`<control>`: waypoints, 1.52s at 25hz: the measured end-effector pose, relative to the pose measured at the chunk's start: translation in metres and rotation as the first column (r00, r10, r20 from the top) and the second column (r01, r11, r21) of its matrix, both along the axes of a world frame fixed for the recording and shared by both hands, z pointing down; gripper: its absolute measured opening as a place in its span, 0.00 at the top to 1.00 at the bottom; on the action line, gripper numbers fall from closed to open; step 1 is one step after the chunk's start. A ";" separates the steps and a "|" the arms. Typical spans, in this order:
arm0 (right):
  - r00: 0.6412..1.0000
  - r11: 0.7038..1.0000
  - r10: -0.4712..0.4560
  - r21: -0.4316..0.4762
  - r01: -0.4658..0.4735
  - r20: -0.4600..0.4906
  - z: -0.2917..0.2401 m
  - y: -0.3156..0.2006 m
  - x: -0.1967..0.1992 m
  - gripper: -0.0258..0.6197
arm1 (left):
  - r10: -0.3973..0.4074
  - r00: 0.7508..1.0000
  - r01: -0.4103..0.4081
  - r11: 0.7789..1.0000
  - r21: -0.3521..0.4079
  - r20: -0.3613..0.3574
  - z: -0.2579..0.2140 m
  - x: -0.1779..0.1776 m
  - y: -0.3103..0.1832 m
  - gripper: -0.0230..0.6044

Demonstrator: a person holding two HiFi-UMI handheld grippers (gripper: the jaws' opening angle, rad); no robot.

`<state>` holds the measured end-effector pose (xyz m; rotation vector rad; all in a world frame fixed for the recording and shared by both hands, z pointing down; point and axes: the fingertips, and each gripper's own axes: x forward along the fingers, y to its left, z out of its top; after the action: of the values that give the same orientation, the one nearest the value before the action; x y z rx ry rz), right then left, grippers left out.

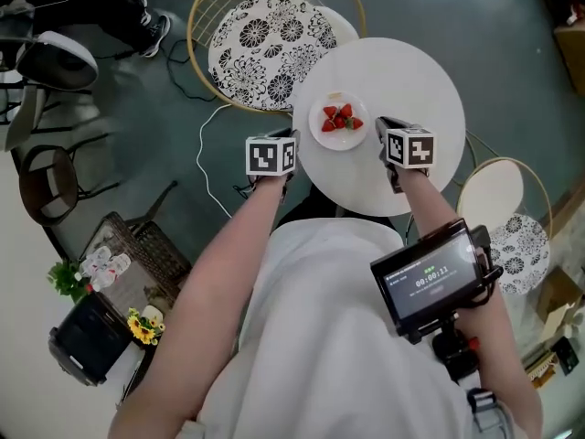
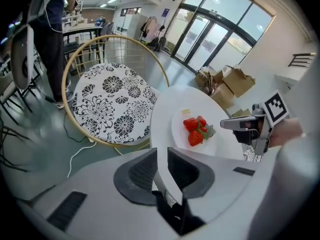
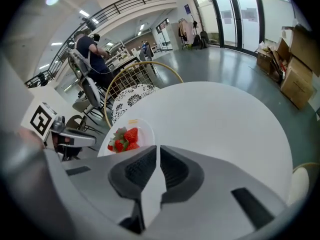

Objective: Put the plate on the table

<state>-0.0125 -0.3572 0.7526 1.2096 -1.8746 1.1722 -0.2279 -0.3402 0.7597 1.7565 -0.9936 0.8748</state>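
Note:
A small white plate [image 1: 338, 123] with several strawberries [image 1: 340, 118] rests on the round white table [image 1: 416, 67], near its left front edge. My left gripper [image 1: 292, 138] hovers at the table's left rim, just left of the plate, shut and holding nothing. The right gripper [image 1: 383, 123] sits over the table just right of the plate, also shut and empty. In the left gripper view the plate [image 2: 194, 135] lies beyond the left gripper [image 2: 162, 160]. From the right gripper view the plate [image 3: 129, 136] shows ahead-left of the right gripper [image 3: 158, 156].
A gold-framed chair with a black-and-white floral cushion [image 1: 272, 37] stands left behind the table. A second similar chair [image 1: 507, 210] is at the right. A white cable [image 1: 208, 158] trails on the floor. A wicker basket [image 1: 142, 254] sits lower left. Cardboard boxes [image 3: 295, 64] stand far off.

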 end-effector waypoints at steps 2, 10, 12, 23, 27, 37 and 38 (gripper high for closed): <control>1.000 1.000 -0.009 -0.003 0.009 0.005 -0.007 0.010 0.001 0.92 | -0.021 1.000 0.021 0.999 0.030 -0.003 -0.009 -0.005 0.007 0.92; 0.995 0.997 -0.067 0.036 0.065 0.070 -0.033 0.051 0.013 0.96 | -0.062 0.975 0.078 0.994 0.070 -0.212 -0.031 0.025 0.056 0.96; 0.992 0.996 -0.074 0.058 0.068 0.103 -0.046 0.063 0.013 0.96 | -0.084 0.958 0.109 0.991 0.078 -0.274 -0.046 0.030 0.067 0.96; 0.972 0.988 -0.096 0.141 0.066 0.215 -0.090 0.126 0.037 0.96 | 0.023 0.915 0.060 0.980 0.192 -0.403 -0.111 0.086 0.128 0.96; 0.968 0.983 -0.104 0.169 0.066 0.228 -0.102 0.144 0.046 0.96 | 0.044 0.904 0.039 0.982 0.183 -0.426 -0.120 0.106 0.157 0.96; 0.915 0.950 -0.238 0.275 0.149 0.326 -0.153 0.178 0.034 0.96 | 0.018 0.901 0.095 0.967 0.236 -0.434 -0.148 0.118 0.198 0.96; 0.912 0.947 -0.242 0.283 0.149 0.330 -0.157 0.182 0.034 0.96 | 0.020 0.900 0.093 0.967 0.237 -0.435 -0.149 0.121 0.202 0.96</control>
<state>0.0219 -0.1754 0.5959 0.9439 -2.4233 1.1251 -0.1073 -0.1384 0.6111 2.0243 -0.8592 0.3086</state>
